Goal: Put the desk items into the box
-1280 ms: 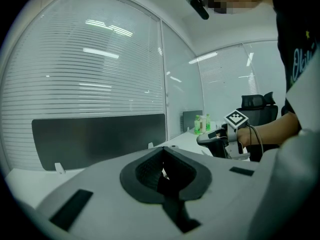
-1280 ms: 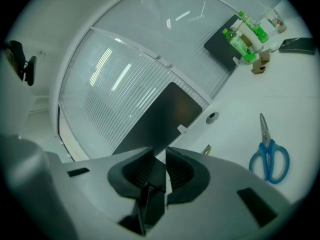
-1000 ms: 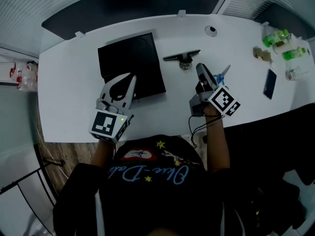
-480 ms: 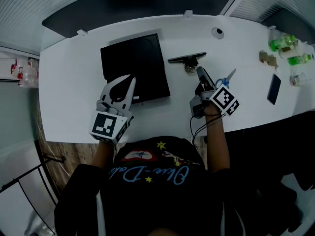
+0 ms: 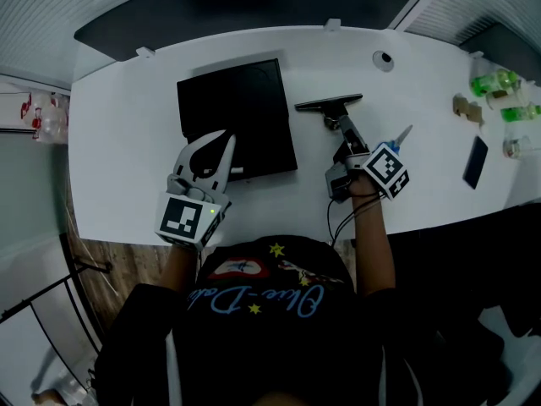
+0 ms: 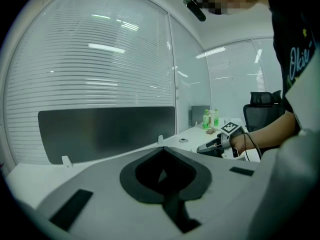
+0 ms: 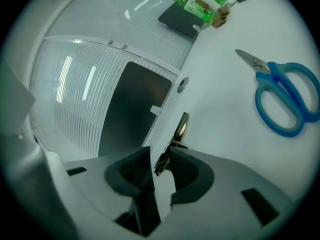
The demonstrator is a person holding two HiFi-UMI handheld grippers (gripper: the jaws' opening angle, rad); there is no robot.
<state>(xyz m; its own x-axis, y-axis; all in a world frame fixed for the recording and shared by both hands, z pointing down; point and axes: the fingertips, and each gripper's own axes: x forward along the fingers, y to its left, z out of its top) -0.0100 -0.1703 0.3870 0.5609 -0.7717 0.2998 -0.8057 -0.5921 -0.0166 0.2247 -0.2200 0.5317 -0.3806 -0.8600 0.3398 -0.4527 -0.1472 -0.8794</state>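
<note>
Dark metal, the bar-shaped desk item (image 5: 328, 103) (image 7: 183, 125) lies on the white desk (image 5: 127, 142) just right of the black box (image 5: 237, 112), at upper centre of the head view. Its long axis runs left to right, rising slightly toward the right. Your right gripper (image 5: 341, 134) (image 7: 162, 156) reaches up to it from below. Its jaws have just been opening and stand apart, the item's near end between them, unclamped. Blue scissors (image 5: 397, 136) (image 7: 280, 96) lie just right, tips pointing up-right. Your left gripper (image 5: 226, 135) (image 6: 161, 150), jaws together and empty, hovers over the box's lower edge.
</note>
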